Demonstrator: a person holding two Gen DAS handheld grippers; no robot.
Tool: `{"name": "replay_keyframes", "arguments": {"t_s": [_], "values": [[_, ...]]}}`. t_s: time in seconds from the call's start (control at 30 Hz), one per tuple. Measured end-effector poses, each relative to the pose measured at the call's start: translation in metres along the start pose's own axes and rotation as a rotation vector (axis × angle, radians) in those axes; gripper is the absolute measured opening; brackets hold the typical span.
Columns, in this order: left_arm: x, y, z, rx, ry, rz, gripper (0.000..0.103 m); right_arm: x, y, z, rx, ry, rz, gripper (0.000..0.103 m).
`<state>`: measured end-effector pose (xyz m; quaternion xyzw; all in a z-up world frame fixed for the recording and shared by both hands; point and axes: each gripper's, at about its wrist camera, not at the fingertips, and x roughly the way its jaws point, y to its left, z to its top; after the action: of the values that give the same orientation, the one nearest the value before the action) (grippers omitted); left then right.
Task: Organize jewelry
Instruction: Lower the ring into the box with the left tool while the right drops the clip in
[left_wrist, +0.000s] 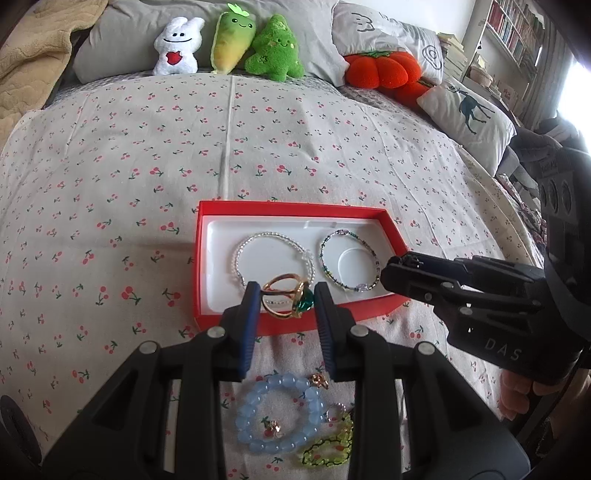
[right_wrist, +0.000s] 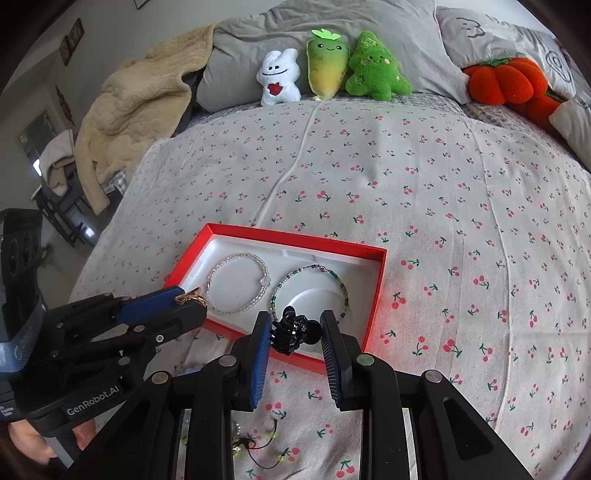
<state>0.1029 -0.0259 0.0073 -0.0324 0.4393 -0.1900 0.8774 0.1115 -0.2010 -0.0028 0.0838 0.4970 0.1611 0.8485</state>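
Low in the left view, a blue bracelet (left_wrist: 279, 413) and green beads (left_wrist: 327, 448) lay on the cherry-print sheet (left_wrist: 110, 177). The left claw (left_wrist: 284, 299) pinched a gold ring (left_wrist: 288, 297), narrowly parted. The right claw (right_wrist: 295, 328) gripped a black hair clip (right_wrist: 293, 332) likewise. Mid-frame, the red box (left_wrist: 291, 208) held two bracelets. At the top sat plush toys (left_wrist: 229, 44), pillows, bookshelves upper right.

Open cherry-print bedspread (right_wrist: 424, 177) around the red tray (right_wrist: 373, 295), plush toys (right_wrist: 328, 70) lining its far edge
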Motion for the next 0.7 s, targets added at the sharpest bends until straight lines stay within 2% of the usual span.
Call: {"name": "replay_keyframes", "arguments": {"t_s": [0.23, 0.43, 0.47, 0.5, 0.57, 0.6, 0.7], "values": [[0.013, 0.008, 0.005, -0.005, 0.022, 0.026, 0.031, 0.009, -0.008, 0.001, 0.024, 0.019, -0.006, 0.027], [0.007, 0.006, 0.003, 0.008, 0.019, 0.035, 0.033, 0.010, -0.009, 0.002, 0.028, 0.012, -0.016, 0.028], [0.005, 0.005, 0.003, 0.013, 0.015, 0.039, 0.039, 0.009, -0.009, 0.002, 0.028, 0.010, -0.019, 0.028], [0.002, 0.004, 0.002, 0.016, 0.010, 0.043, 0.052, 0.007, -0.009, 0.002, 0.030, 0.009, -0.023, 0.029], [-0.005, 0.003, 0.000, 0.020, -0.008, 0.049, 0.070, 0.004, -0.009, 0.001, 0.034, 0.003, -0.021, 0.030], [-0.010, 0.002, -0.001, 0.024, -0.018, 0.052, 0.073, 0.001, -0.009, 0.001, 0.035, 0.000, -0.020, 0.033], [-0.018, 0.000, -0.004, 0.038, -0.019, 0.067, 0.078, -0.009, -0.011, -0.003, 0.048, -0.028, -0.018, 0.063]]}}
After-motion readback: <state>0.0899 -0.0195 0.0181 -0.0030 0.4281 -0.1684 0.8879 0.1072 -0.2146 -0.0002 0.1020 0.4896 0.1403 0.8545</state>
